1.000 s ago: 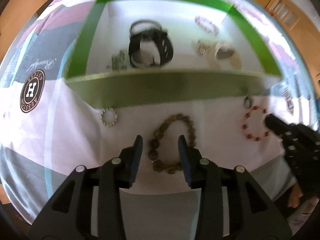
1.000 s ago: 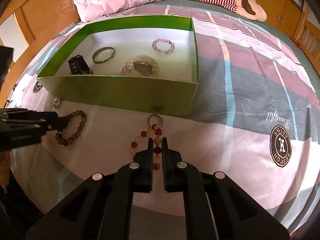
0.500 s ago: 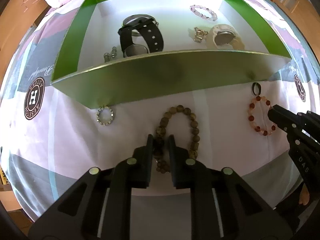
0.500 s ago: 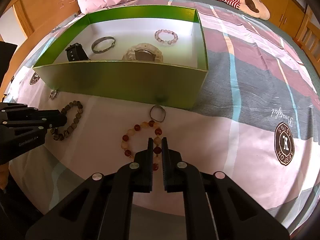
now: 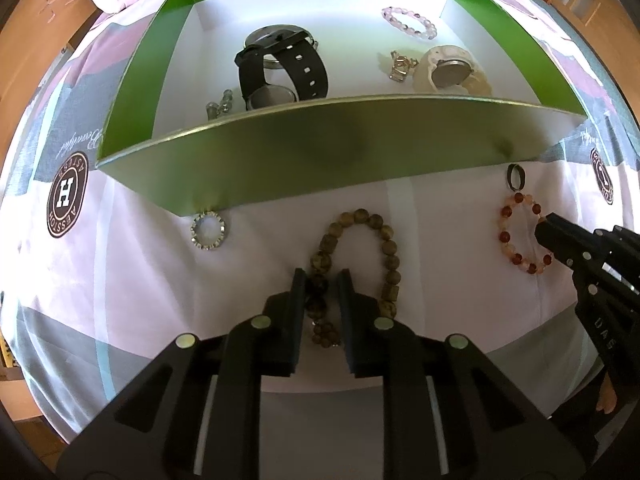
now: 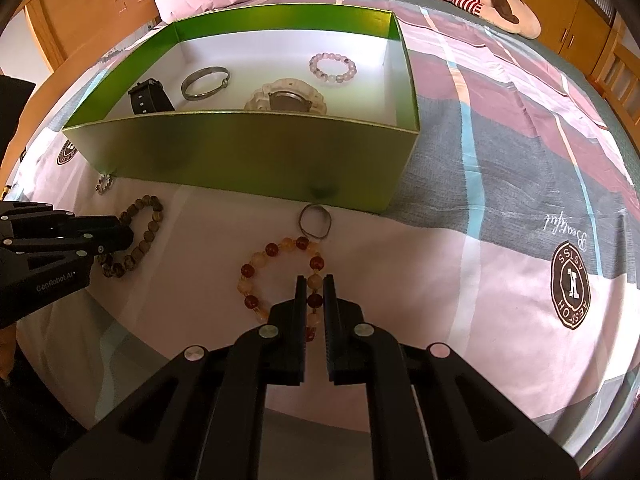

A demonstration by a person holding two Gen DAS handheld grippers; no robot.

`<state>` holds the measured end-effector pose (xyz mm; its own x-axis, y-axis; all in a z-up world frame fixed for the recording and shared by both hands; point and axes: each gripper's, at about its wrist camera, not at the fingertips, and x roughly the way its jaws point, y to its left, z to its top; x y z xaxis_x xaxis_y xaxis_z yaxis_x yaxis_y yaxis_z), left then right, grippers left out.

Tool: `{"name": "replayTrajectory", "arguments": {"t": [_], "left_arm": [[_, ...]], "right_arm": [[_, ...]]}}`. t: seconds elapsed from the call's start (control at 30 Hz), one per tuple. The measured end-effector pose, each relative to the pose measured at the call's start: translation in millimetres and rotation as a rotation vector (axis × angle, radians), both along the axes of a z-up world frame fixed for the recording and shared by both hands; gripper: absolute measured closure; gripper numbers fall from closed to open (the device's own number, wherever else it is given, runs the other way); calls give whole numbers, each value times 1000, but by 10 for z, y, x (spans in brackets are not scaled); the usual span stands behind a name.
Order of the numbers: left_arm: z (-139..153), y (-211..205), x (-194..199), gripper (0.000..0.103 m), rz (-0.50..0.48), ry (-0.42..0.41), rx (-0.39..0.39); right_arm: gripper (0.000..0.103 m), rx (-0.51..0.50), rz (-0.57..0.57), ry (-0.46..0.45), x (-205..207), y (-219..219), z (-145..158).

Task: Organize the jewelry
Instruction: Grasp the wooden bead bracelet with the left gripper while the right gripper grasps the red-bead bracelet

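Note:
A green box [image 5: 320,152] with a white floor stands on the bed and holds watches and bracelets. In front of it lies a brown bead bracelet [image 5: 384,240]. My left gripper [image 5: 320,276] is shut on the bracelet's left strand. My right gripper [image 6: 315,280] is shut on a red and amber bead bracelet [image 6: 256,268], which still rests on the sheet. The right gripper also shows in the left wrist view [image 5: 548,228], and the left gripper in the right wrist view [image 6: 124,236].
A small crystal ring [image 5: 208,231] lies by the box's front left corner. A dark ring [image 6: 315,220] lies between the box and the red bracelet. The box holds a black watch [image 5: 280,68], a pale watch [image 5: 452,68] and a pink bracelet [image 5: 408,26].
My left gripper has closed on the brown bracelet's left strand and moved nearer the box. My right gripper stays shut on the red bracelet, which has spread into a wider loop.

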<state>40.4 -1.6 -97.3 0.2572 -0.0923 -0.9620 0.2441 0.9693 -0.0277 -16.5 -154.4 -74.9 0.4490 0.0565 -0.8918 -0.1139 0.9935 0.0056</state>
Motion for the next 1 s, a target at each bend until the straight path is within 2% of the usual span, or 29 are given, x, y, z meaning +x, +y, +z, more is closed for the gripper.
{"name": "replayTrajectory", "arguments": {"t": [0.2, 0.3, 0.6, 1.0], "left_arm": [[-7, 69, -2, 86, 12, -1, -8], [16, 107, -11, 92, 20, -14, -8], [248, 49, -156, 92, -21, -80, -16], [375, 35, -200, 92, -21, -107, -40]], "right_arm": [[96, -2, 1, 2, -11, -2, -20], [96, -2, 3, -3, -17, -8, -11], [96, -3, 4, -35, -39, -25, 62], [96, 47, -15, -88, -25, -110, 225]]}}
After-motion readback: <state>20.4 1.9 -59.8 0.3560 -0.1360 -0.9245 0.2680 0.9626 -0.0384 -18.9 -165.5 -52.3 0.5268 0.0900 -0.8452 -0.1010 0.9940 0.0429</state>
